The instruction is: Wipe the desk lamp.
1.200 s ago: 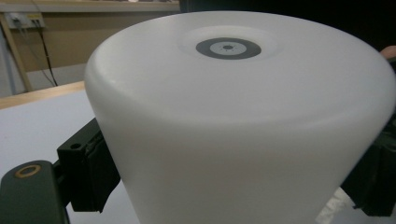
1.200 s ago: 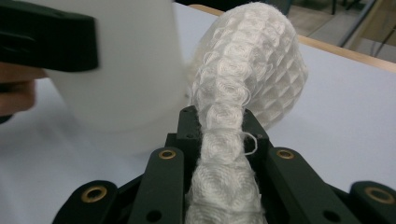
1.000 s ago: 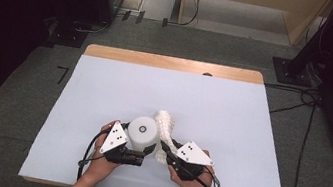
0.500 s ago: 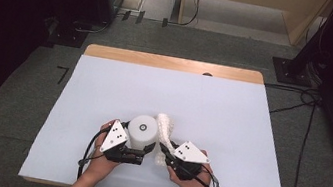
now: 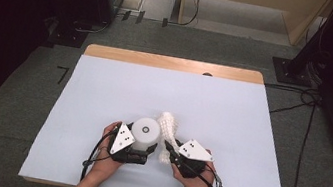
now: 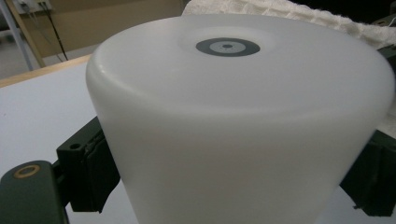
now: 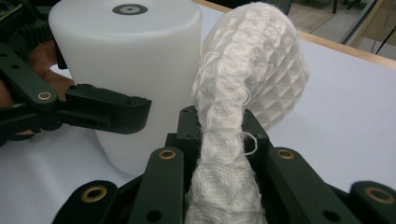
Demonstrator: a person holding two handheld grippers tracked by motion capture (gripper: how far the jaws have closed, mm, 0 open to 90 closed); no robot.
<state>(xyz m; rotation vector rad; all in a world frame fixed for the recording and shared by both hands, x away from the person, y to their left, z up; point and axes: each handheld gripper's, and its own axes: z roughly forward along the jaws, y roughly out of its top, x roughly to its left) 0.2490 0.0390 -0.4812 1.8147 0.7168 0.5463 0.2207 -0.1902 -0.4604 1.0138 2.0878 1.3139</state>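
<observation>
Both tongs work close together near the front edge of the counter [image 5: 104, 89], which is covered in pale blue. Left tongs [image 5: 138, 149] are clamped around a white plastic cup [image 5: 144, 131] standing upside down on the counter, one black jaw pressing each side of its wall; the left gripper view shows a small grey ring on its upturned base. Right tongs [image 5: 171, 151] are shut tight on a white waffle-weave cloth [image 5: 168, 124], pinching its bunched lower end between the jaws, while the rest of the cloth rises and bulges just beside the cup's right side, seemingly touching it.
</observation>
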